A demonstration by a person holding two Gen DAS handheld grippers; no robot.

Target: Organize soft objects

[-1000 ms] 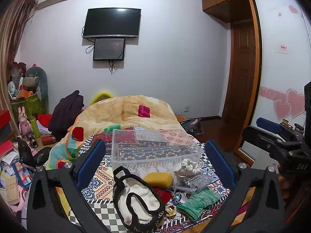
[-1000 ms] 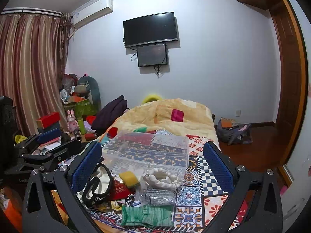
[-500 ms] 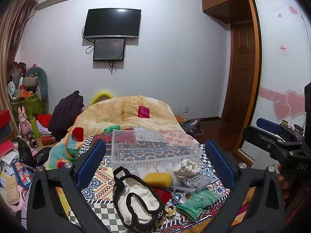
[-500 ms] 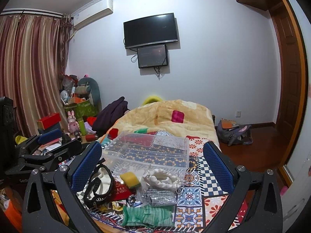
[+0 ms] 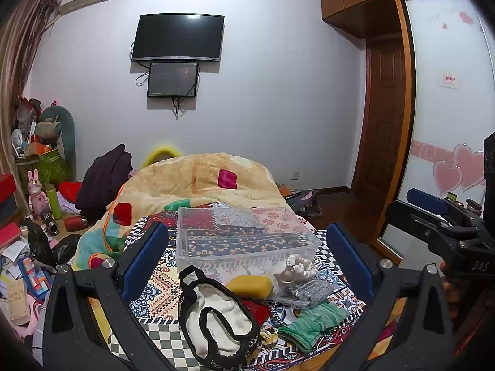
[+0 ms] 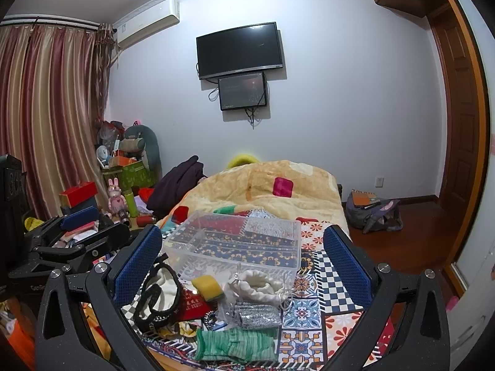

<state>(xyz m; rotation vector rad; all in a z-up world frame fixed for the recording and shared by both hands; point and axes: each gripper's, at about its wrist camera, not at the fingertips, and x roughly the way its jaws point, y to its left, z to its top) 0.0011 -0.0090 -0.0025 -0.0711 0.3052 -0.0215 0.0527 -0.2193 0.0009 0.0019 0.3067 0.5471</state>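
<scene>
Almost nothing is seen to have moved since the earlier frames: both tools are held at the same height before the bed, with only a slight drift of the right view, and the pile is unchanged.

No part of the task appears to have been done. The clear plastic bin [image 5: 244,235] stands on the patterned bedspread [image 6: 312,309] and nothing is seen inside it; only the pattern shows through its walls. All the soft things are heaped just in front of it, at the near edge of the bed: a white pouch with black trim [image 5: 216,315], a yellow sponge [image 5: 249,286] touching the bin's front, a white scrunchie [image 5: 294,270], a silver glittery piece in clear wrap [image 5: 309,289], a red cloth item [image 6: 191,304] partly buried, and a green knitted piece [image 5: 312,320] nearest the camera. Every one of these is judged still to be sorted.

The left tool [image 5: 247,259] is held level and pointed at the bin, its fingers spread wide and nothing gripped. The right tool [image 6: 243,259] is held alongside, likewise level, spread wide and empty. Each is raised above the pile, touching nothing, and each is visible at the edge of the other's view.
</scene>
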